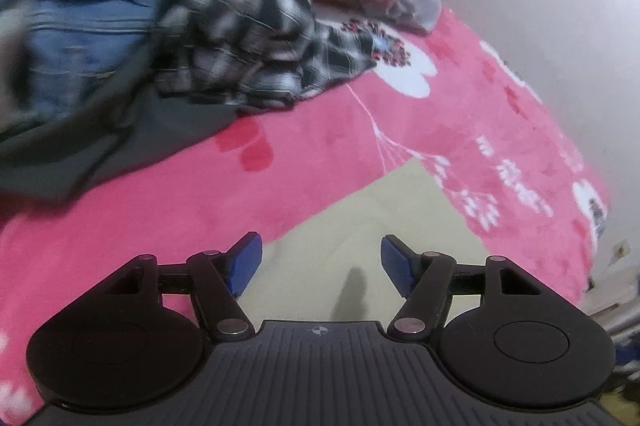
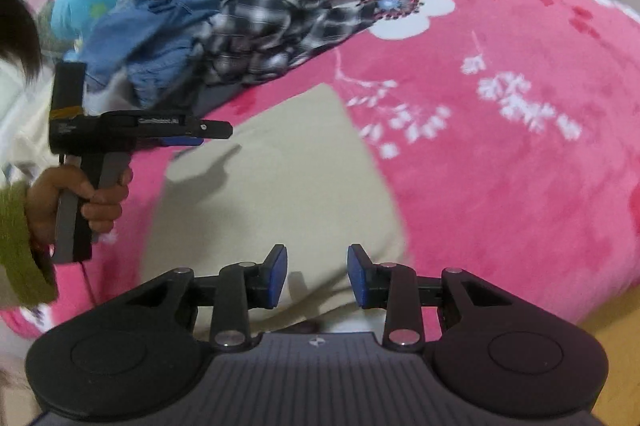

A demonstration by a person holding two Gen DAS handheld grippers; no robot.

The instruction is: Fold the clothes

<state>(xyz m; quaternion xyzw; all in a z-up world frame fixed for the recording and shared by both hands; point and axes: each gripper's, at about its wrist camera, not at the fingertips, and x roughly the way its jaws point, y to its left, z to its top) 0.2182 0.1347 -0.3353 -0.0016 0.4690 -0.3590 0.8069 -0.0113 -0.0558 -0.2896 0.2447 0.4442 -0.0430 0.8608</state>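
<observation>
While both hand-held grippers, left (image 1: pixel 321 264) and right (image 2: pixel 317 276), hang open and empty above the beige cloth (image 2: pixel 280 178), its fold could slump unpinned.

Home bedroom: bed w/ pink floral blanket (image 2: pixel 500 166), clothes pile (image 2: pixel 208 26).

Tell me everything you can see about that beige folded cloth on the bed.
The beige cloth is plain, matte and soft-looking, folded into a flat, roughly rectangular shape with a neat far corner. It lies on the pink floral blanket, apart from the clothes pile behind. Neither tool touches it; their shadows fall across it. Its near edge is hidden behind the right tool.
</observation>
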